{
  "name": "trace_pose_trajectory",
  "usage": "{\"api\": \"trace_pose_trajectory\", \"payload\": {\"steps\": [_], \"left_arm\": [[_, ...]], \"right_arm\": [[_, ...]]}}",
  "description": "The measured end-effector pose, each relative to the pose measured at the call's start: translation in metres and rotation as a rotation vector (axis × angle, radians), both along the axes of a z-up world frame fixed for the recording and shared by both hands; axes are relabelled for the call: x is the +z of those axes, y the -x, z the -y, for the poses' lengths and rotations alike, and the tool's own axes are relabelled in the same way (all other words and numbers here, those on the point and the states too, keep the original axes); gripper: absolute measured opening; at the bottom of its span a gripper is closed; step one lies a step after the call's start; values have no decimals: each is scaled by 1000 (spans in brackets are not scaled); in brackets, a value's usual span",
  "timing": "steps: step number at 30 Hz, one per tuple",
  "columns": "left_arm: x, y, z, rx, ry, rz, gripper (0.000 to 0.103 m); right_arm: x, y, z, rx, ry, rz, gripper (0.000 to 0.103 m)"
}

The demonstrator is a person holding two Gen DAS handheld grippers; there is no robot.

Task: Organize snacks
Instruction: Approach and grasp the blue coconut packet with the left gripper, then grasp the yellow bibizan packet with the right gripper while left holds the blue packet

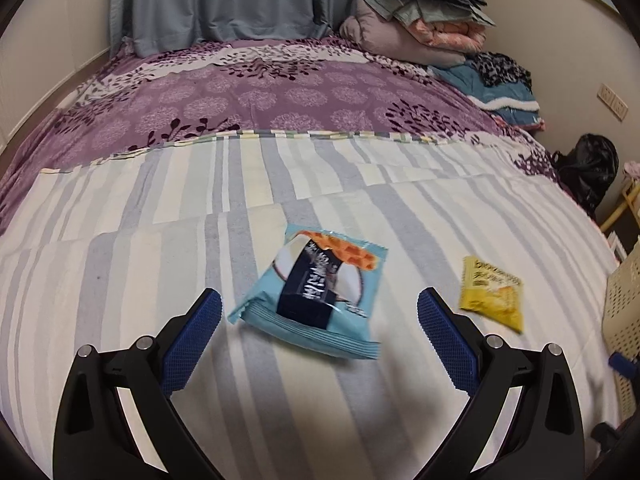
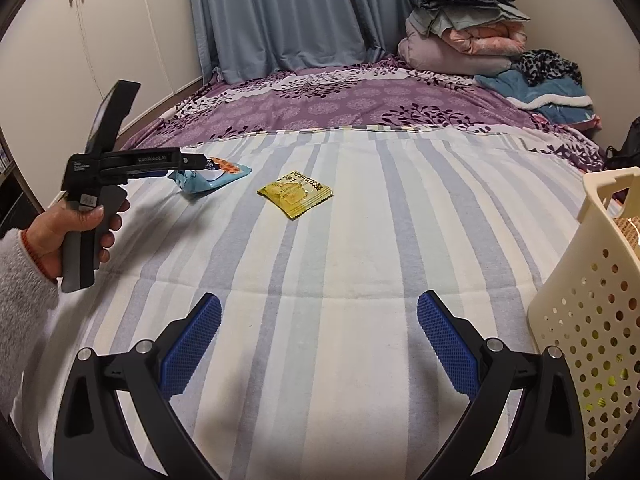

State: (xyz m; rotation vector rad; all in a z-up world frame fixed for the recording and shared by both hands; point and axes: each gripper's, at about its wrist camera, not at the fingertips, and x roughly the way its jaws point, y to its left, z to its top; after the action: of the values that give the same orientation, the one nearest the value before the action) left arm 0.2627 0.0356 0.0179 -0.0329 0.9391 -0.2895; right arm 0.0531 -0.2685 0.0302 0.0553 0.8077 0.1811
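Observation:
A light blue snack packet (image 1: 316, 296) lies on the striped sheet just ahead of my left gripper (image 1: 319, 308), whose blue-padded jaws are wide open on either side of it, not touching. A small yellow snack packet (image 1: 493, 293) lies to its right. In the right wrist view the yellow packet (image 2: 295, 193) lies mid-bed, the blue packet (image 2: 212, 178) beyond the left gripper's body (image 2: 132, 164). My right gripper (image 2: 319, 312) is open and empty, low over the sheet, well short of both packets.
A cream perforated plastic basket (image 2: 580, 312) stands at the right edge of the bed, also in the left wrist view (image 1: 624, 304). Folded blankets (image 2: 464, 28) are piled at the far right. A purple floral cover (image 2: 340, 100) lies beyond the striped sheet.

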Motion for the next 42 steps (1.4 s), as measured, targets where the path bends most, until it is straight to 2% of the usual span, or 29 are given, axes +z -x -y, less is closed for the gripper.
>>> {"api": "trace_pose_trajectory", "payload": {"steps": [5,11,17,21,25,33,37,42], "left_arm": [[-14,-13,-2,-67,53,-47,100],[-32,-24,7,-118,-25,-103,100],[-34,-22,14,-153,-85,-77,99],[-30,-19,13,-139,-89,-53,80],[-27,-14,13,-129,-91,-37,78],[-19,7,5,-89,-52,-16,78],[-15,19,-1,-63,-44,-14,78],[-4,36,-9,-41,-25,-4,78]], "right_arm": [[-3,-5,-2,-3,10,-12,98],[-4,-9,-9,5,19,-18,98],[-8,-15,-16,12,22,-31,98],[-9,-22,-18,15,16,-37,98],[-8,-33,-21,16,32,-25,98],[-10,-80,-30,53,63,3,98],[-19,-117,-35,98,39,-52,98],[-31,-155,-46,139,66,-125,98]]}}
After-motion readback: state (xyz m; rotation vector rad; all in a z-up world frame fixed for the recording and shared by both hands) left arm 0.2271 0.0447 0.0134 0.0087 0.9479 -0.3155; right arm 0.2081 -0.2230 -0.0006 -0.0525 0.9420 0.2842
